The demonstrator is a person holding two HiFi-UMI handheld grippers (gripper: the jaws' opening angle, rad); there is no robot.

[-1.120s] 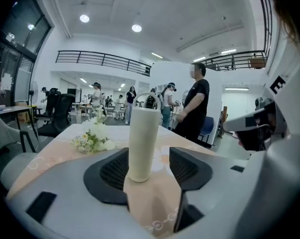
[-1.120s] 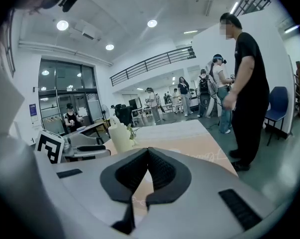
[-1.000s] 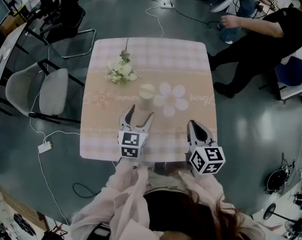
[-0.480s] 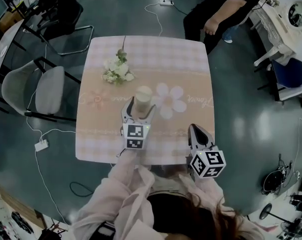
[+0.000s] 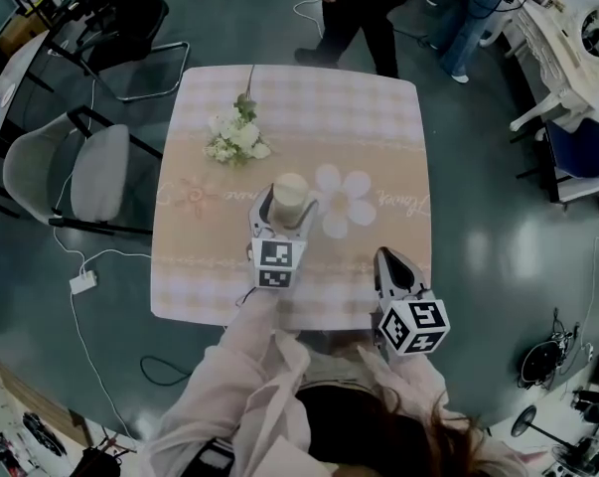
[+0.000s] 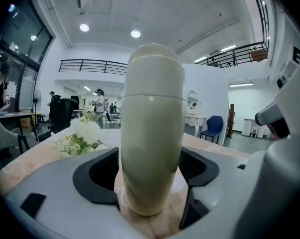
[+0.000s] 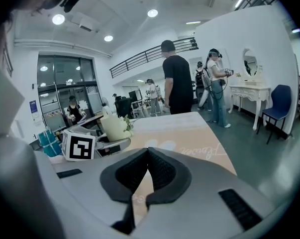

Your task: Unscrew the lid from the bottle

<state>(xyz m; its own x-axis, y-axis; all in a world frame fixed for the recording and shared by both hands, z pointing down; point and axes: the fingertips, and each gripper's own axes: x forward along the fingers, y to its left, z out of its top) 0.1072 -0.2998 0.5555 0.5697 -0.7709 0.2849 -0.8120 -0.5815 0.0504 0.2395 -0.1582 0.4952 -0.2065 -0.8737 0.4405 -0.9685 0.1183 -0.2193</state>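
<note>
A pale cream bottle [image 5: 290, 195] with a domed lid [image 6: 154, 68] stands upright on the table [image 5: 378, 127]. My left gripper [image 5: 288, 207] is open. Its jaws have just been opening, and the bottle [image 6: 152, 133] stands between them low on its body and nearly fills the gap. My right gripper [image 5: 383, 258] hovers at the table's near right edge, apart from the bottle. It is shut with nothing between its pads [image 7: 162, 171]. In the right gripper view the bottle [image 7: 111, 127] shows far left, behind the left gripper's marker cube [image 7: 80, 146].
A bunch of white flowers [image 5: 234, 137] lies on the table behind and left of the bottle. A grey chair [image 5: 75, 177] stands at the table's left. People [image 5: 364, 8] stand beyond the far edge. A power strip [image 5: 83, 286] with cable lies on the floor.
My left gripper has moved forward over the table until its jaws sit on either side of the bottle. The right gripper has stayed in place. People behind the table have moved.
</note>
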